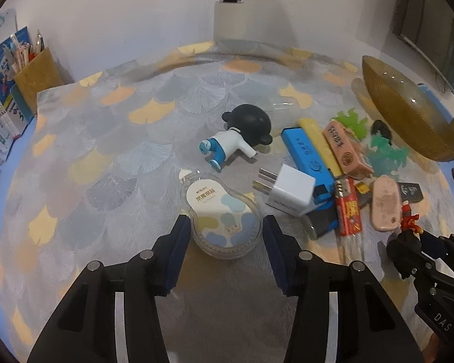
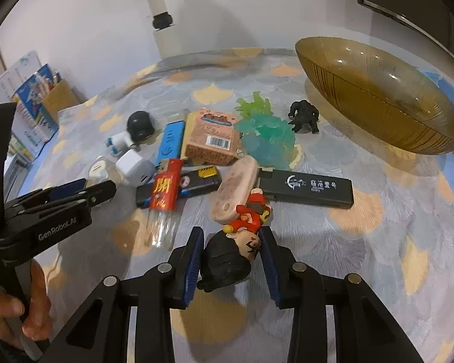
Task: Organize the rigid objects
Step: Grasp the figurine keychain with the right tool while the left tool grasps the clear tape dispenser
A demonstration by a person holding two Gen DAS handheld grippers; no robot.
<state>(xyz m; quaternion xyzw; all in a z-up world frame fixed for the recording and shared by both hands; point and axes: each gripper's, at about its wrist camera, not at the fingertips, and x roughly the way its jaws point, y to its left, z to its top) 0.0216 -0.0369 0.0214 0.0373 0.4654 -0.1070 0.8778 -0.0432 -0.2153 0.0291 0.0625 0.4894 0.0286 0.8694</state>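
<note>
Task barely begun: amber ribbed glass bowl (image 2: 378, 96) looks empty, approx a dozen items still cluttered on counter (image 1: 106, 151).

Left gripper (image 1: 227, 230): jaws straddle clear peanut-shaped plastic case (image 1: 224, 211), can't tell if pinching. Right gripper (image 2: 231, 254): jaws flank black-haired, red-suited toy figurine (image 2: 236, 251), contact unclear.

Fan-pattern cloth, white walls; books & pencil holder (image 1: 36, 69) far left.
</note>
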